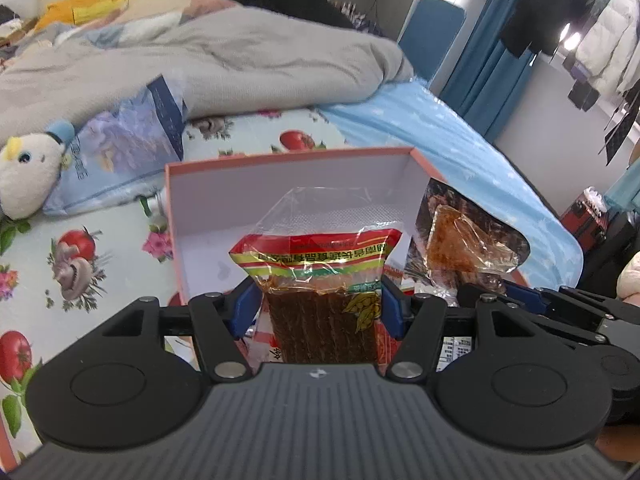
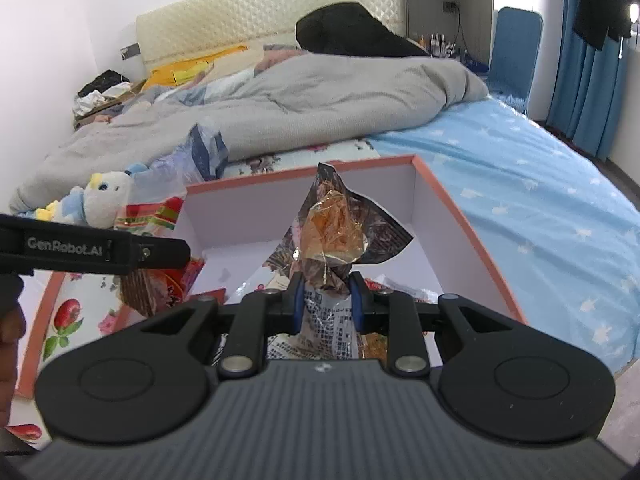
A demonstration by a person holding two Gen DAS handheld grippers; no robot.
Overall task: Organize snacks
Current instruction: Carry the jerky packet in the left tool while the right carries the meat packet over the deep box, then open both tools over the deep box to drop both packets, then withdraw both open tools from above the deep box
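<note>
Hovering over the pink box [image 1: 200, 172] on the bed, a red-banded snack pack [image 1: 320, 280] is clamped by the left tongs [image 1: 316, 308], a crumpled dark packet [image 2: 328, 248] by the right tongs [image 2: 327, 300].

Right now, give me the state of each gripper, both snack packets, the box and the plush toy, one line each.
Left gripper: shut on the red-topped snack packet.
Right gripper: shut on the crumpled dark snack packet.
Red-topped snack packet: held upright, sealed.
Crumpled dark snack packet: held upright, squeezed at its middle.
Pink box: open, some packets already inside.
Plush toy: lying on the bed beside the box.
</note>
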